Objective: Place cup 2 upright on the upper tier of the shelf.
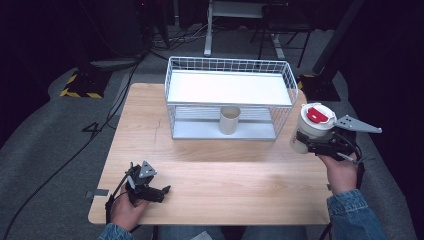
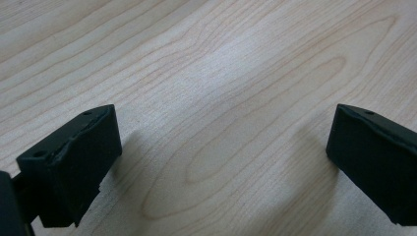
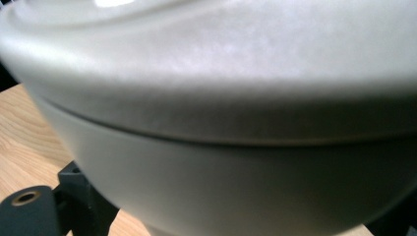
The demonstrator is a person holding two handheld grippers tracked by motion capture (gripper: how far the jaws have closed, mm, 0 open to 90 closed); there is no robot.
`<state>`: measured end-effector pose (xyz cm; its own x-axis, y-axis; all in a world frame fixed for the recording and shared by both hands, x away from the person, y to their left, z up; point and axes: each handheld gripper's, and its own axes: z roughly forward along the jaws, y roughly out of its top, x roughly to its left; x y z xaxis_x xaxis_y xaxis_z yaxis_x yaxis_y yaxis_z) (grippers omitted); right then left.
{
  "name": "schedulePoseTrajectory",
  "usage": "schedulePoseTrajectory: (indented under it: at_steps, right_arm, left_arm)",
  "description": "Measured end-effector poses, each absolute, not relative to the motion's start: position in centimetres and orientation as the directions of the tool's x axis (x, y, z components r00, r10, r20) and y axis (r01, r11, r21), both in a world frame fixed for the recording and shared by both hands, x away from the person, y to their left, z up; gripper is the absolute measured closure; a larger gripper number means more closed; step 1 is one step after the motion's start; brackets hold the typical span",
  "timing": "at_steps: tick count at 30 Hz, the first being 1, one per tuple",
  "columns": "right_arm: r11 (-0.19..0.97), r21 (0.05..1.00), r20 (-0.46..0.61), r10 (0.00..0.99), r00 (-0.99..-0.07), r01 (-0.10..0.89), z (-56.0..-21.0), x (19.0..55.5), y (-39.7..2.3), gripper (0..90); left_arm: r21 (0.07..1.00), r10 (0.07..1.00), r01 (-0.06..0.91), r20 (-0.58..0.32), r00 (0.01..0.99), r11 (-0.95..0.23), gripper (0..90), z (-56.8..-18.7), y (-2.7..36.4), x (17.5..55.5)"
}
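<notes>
A white cup with a white lid and red flap (image 1: pixel 313 125) hangs in the air off the table's right edge, upright, with my right gripper (image 1: pixel 306 141) shut on its body. In the right gripper view the cup (image 3: pixel 221 123) looms very close and hides the jaws. A second, lidless cream cup (image 1: pixel 229 120) stands on the lower shelf of the white wire rack (image 1: pixel 230 65). My left gripper (image 1: pixel 161 191) rests low on the wooden table near its front left corner. In the left gripper view its fingers (image 2: pixel 74 162) stand wide apart, open, over bare wood.
The wire rack has a flat white upper shelf (image 1: pixel 227 87) and sits at the table's (image 1: pixel 225 175) back centre. Beyond the table are dark floor, cables, a stand foot with yellow-black tape (image 1: pixel 80 85) and desk legs (image 1: pixel 207 35).
</notes>
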<state>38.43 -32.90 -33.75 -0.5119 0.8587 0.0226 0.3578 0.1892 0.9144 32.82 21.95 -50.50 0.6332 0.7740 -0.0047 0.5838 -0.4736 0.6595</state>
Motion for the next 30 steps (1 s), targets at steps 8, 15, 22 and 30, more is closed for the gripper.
schedulePoseTrajectory:
  at_steps: [8,15,22,30]
  right_arm:
    - [0.182,0.925,0.024,0.848,-0.530,0.334,-31.4,39.0,-31.8,10.0]
    - [0.187,0.930,0.020,0.834,-0.551,0.317,-29.3,39.7,-30.6,10.0]
    - [0.180,0.933,0.032,0.823,-0.567,0.313,-27.7,40.6,-29.6,10.1]
    - [0.181,0.935,0.027,0.820,-0.572,0.304,-26.5,42.2,-28.4,10.0]
  left_arm:
    - [0.659,0.774,0.585,-0.006,0.633,-0.473,0.6,-50.5,22.0,32.8]
    - [0.660,0.778,0.588,-0.008,0.629,-0.468,0.3,-50.5,21.9,32.8]
    - [0.659,0.777,0.588,-0.009,0.630,-0.469,0.2,-50.5,21.9,32.8]
    - [0.659,0.779,0.592,-0.015,0.627,-0.464,0.1,-50.5,21.9,32.9]
